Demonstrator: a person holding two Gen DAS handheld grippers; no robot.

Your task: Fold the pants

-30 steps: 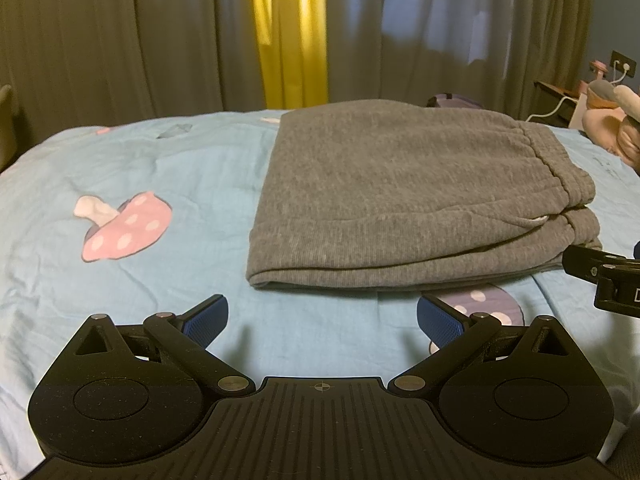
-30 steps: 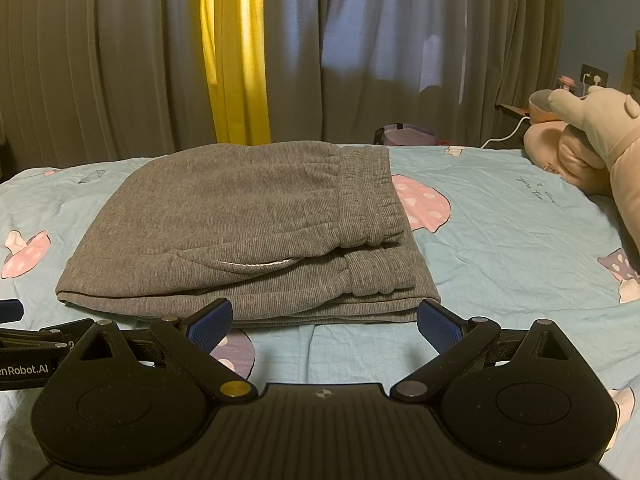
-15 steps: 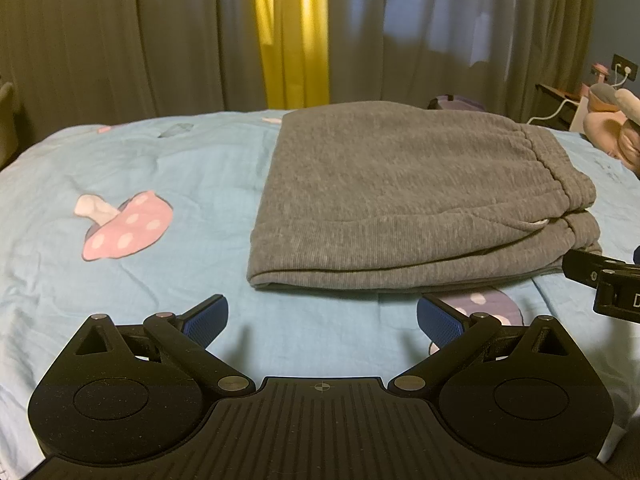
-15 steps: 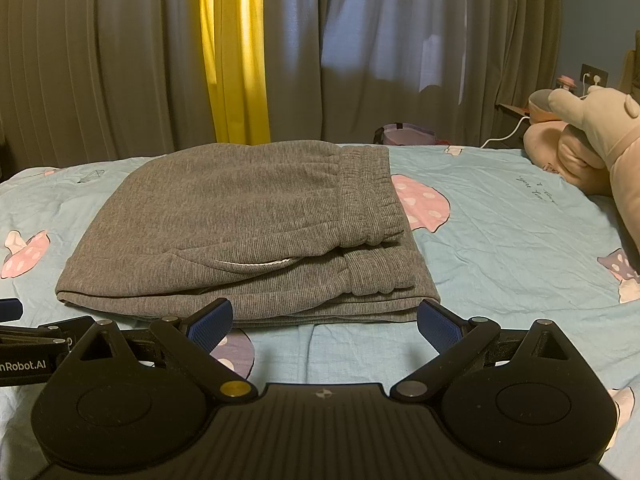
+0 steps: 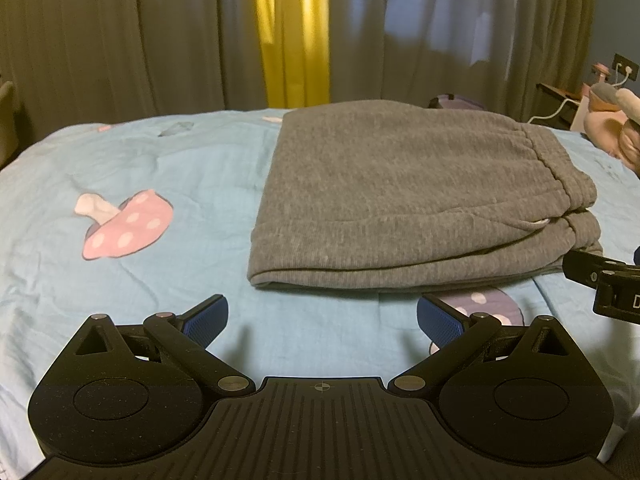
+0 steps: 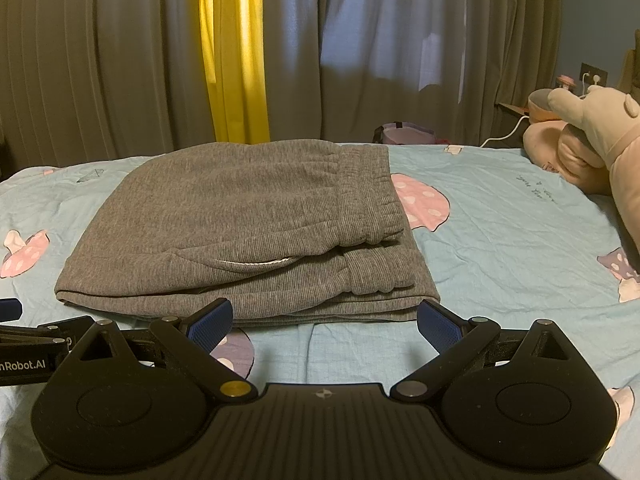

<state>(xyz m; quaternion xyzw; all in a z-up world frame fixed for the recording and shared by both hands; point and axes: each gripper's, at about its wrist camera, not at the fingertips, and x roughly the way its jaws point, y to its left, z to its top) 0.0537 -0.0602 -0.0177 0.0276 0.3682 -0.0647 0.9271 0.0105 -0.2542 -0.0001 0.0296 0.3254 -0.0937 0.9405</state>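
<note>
The left gripper [image 5: 322, 320] and right gripper [image 6: 325, 322] both hover with ribbed blue pads spread wide, gripping nothing, just short of the pants [image 6: 248, 232]. These are grey ribbed knit, folded into a thick rectangular stack on the light blue mushroom-print bedsheet [image 5: 168, 184], gathered elastic waistband toward the right. A soft beige plush toy [image 6: 592, 140], perhaps two, lies at the far right.

1. Home bedroom: bed [image 6: 500, 240] under a light-blue, mushroom-printed sheet.
2. Drawn curtains [image 6: 120, 60] behind, one yellow panel [image 6: 234, 52].
3. Plush toy [image 6: 592, 140] at bedside; charger cable [image 6: 508, 134] plugged into wall socket [image 6: 594, 74].
</note>
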